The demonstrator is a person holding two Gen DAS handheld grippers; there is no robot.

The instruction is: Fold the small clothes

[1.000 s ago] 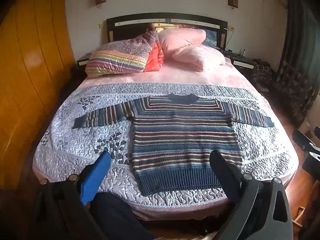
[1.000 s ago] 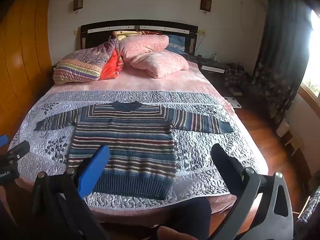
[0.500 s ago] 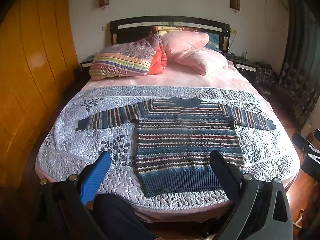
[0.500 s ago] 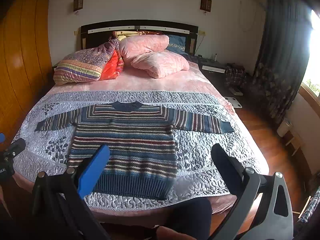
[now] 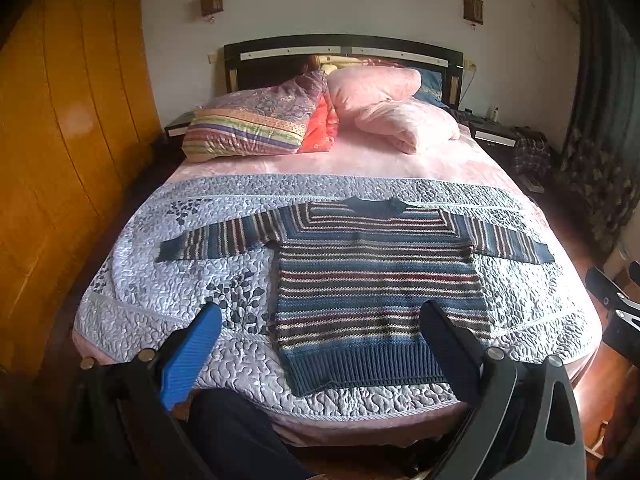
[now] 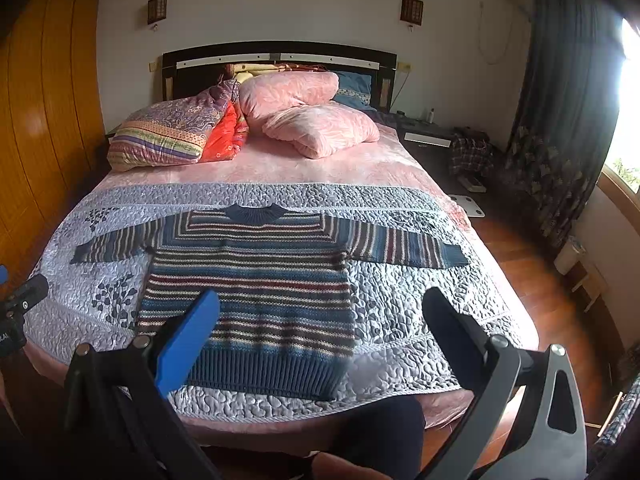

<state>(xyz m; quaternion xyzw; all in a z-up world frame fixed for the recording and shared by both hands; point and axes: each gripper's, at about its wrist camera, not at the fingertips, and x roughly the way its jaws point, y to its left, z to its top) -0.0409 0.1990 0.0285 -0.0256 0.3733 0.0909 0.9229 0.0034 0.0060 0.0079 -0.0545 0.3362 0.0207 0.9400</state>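
Striped sweater (image 5: 376, 288) lies flat on quilt (image 5: 160, 288).

The sweater (image 5: 376, 288) lies flat on the quilt (image 5: 168, 288) at the bed's foot edge before me; pillows (image 5: 384, 108) sit behind, by the headboard (image 5: 344, 46).

I'm seeing my left gripper's (image 5: 320, 334) right finger (image 5: 448, 350) covering part of the striped sweater's (image 5: 376, 280) hem, between the jaws. The right gripper (image 5: 616, 300) is getting cut off at the frame edge. Small items on the nightstand (image 6: 426, 136) beyond the jaws are blurring.
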